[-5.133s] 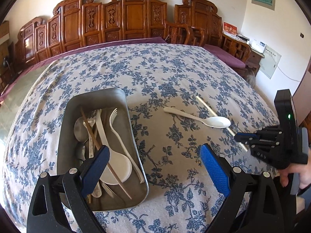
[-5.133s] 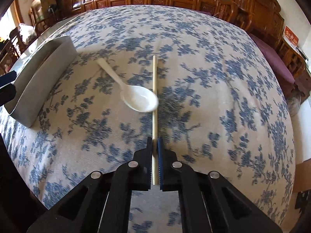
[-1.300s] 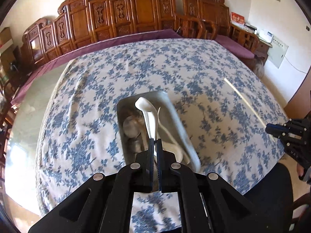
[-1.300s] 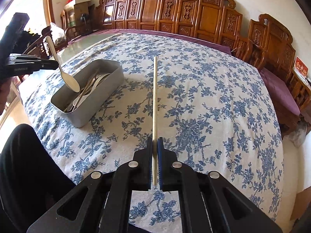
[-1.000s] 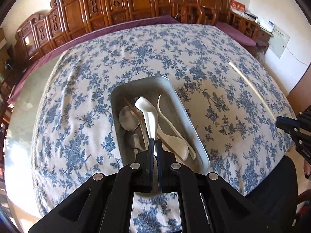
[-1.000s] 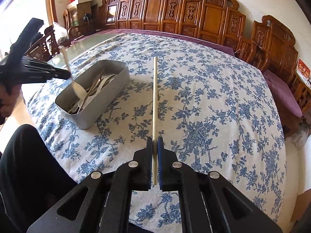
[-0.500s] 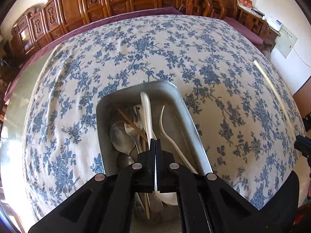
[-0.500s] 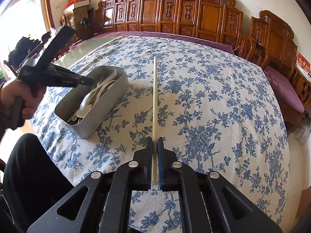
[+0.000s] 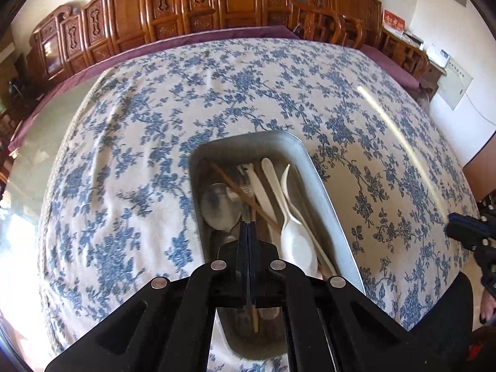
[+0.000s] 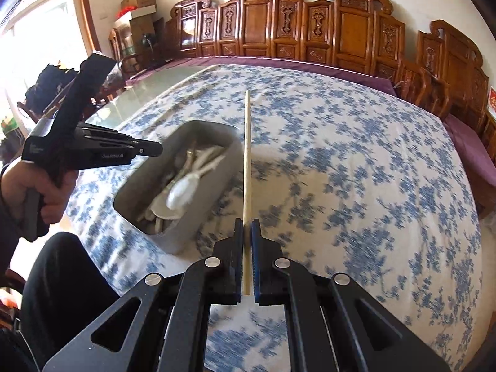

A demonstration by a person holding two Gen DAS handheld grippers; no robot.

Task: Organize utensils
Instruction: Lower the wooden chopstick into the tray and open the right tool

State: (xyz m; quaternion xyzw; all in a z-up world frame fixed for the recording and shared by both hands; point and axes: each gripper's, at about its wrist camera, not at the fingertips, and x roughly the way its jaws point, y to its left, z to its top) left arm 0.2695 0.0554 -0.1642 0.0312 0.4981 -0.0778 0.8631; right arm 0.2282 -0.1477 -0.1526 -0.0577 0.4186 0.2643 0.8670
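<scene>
A grey metal tray (image 9: 322,186) on the flowered tablecloth holds several utensils: a white spoon (image 9: 294,238), a white fork, metal spoons and brown chopsticks. My left gripper (image 9: 249,226) hovers over the tray's near end, jaws shut with nothing between them; it also shows in the right wrist view (image 10: 155,148). My right gripper (image 10: 247,226) is shut on a pale chopstick (image 10: 247,155), held in the air just right of the tray (image 10: 214,204). That chopstick shows as a blurred streak in the left wrist view (image 9: 400,142).
The round table's flowered cloth (image 10: 372,170) stretches far and right of the tray. Carved wooden chairs (image 10: 310,31) ring the far side. The person's dark-trousered leg (image 10: 62,279) is at the near edge.
The white spoon left my left gripper and now lies in the tray; the left gripper stays shut above it. My right gripper has carried the chopstick closer to the tray.
</scene>
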